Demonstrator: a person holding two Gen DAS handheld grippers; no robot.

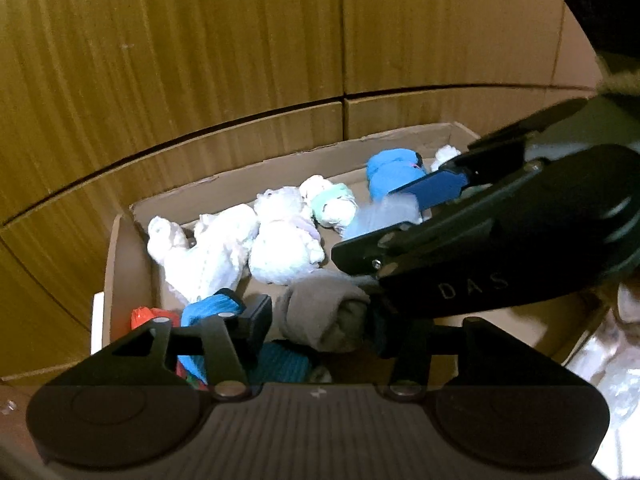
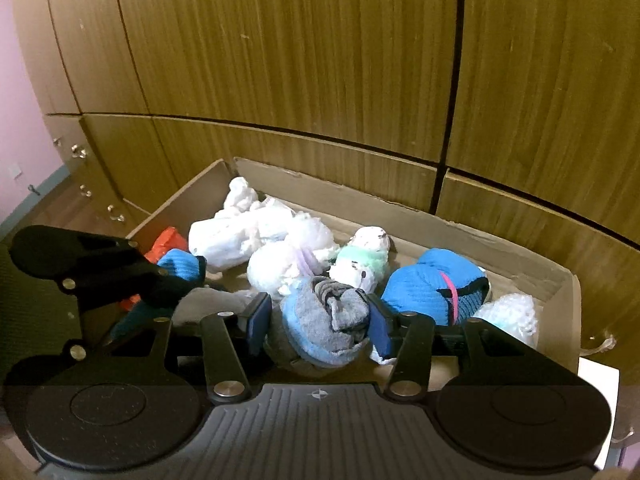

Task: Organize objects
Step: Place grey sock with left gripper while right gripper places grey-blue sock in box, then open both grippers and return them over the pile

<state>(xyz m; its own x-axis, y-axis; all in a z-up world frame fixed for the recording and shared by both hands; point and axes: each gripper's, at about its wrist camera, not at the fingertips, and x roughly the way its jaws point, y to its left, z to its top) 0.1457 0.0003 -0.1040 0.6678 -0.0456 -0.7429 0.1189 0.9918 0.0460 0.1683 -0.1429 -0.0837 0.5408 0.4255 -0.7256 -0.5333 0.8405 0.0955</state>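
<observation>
A cardboard box (image 2: pixel 440 220) holds several rolled sock bundles. My right gripper (image 2: pixel 318 322) is shut on a grey and light blue sock bundle (image 2: pixel 326 326) just above the box's near side. It also shows from the side in the left wrist view (image 1: pixel 404 208), its blue pads around a blurred pale bundle. My left gripper (image 1: pixel 316 320) is open around a grey sock roll (image 1: pixel 324 312) in the box (image 1: pixel 120 264). White bundles (image 2: pixel 232 232), a white and mint bundle (image 2: pixel 360 260) and a bright blue bundle (image 2: pixel 432 288) lie further back.
Wooden cabinet doors (image 2: pixel 320 60) stand right behind the box. Drawers with metal handles (image 2: pixel 80 152) run off to the left. A red item (image 2: pixel 168 240) and a teal roll (image 1: pixel 280 364) lie at the box's left. White bagged items (image 1: pixel 612 372) sit outside to the right.
</observation>
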